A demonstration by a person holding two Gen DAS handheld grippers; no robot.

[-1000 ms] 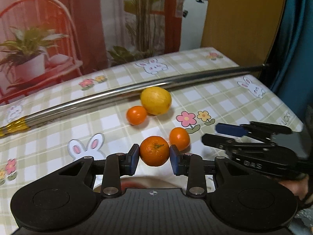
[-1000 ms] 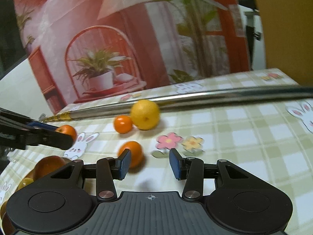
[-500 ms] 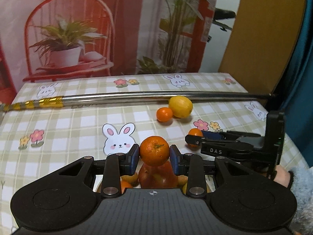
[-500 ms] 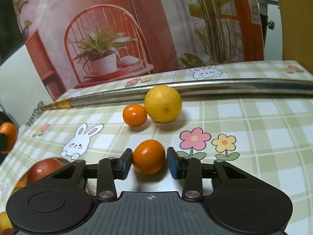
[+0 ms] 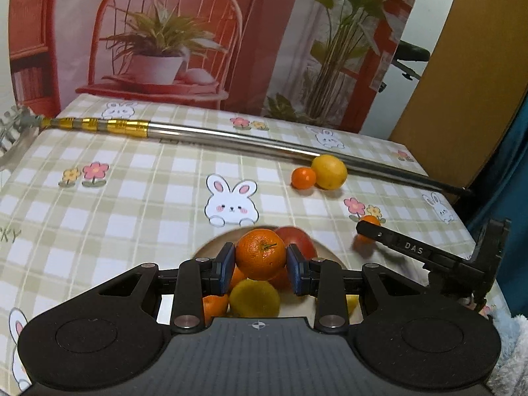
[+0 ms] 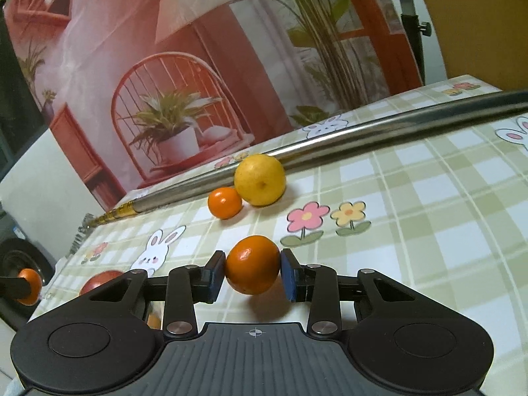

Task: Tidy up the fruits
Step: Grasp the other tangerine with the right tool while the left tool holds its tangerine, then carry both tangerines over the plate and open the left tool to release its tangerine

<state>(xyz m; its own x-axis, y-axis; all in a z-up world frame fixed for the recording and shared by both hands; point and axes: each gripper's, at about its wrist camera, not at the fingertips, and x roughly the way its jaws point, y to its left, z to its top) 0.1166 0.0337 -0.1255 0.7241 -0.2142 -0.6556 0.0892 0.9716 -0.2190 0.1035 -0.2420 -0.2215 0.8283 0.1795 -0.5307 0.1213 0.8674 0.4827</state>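
Observation:
My left gripper (image 5: 260, 265) is shut on a tangerine (image 5: 260, 250) and holds it just above a pale bowl (image 5: 211, 246). The bowl holds a red apple (image 5: 298, 241), a yellow fruit (image 5: 254, 298) and a small orange (image 5: 214, 305). My right gripper (image 6: 252, 274) is shut on another tangerine (image 6: 252, 262), which hangs slightly above the tablecloth with its shadow beneath. Farther back, a lemon (image 6: 260, 180) and a small tangerine (image 6: 225, 203) lie side by side on the cloth against a metal pole (image 6: 363, 125). The left wrist view shows the right gripper (image 5: 368, 231) to the right of the bowl.
The checked tablecloth (image 5: 132, 204) with rabbits and flowers covers the table. The long metal pole (image 5: 247, 140) with a gold end lies across the back. A printed backdrop stands behind it. The table's right edge drops off near a blue curtain (image 5: 508, 171).
My left gripper carried its tangerine back over the bowl. My right gripper moved onto the near tangerine, shut on it and raised it slightly off the cloth.

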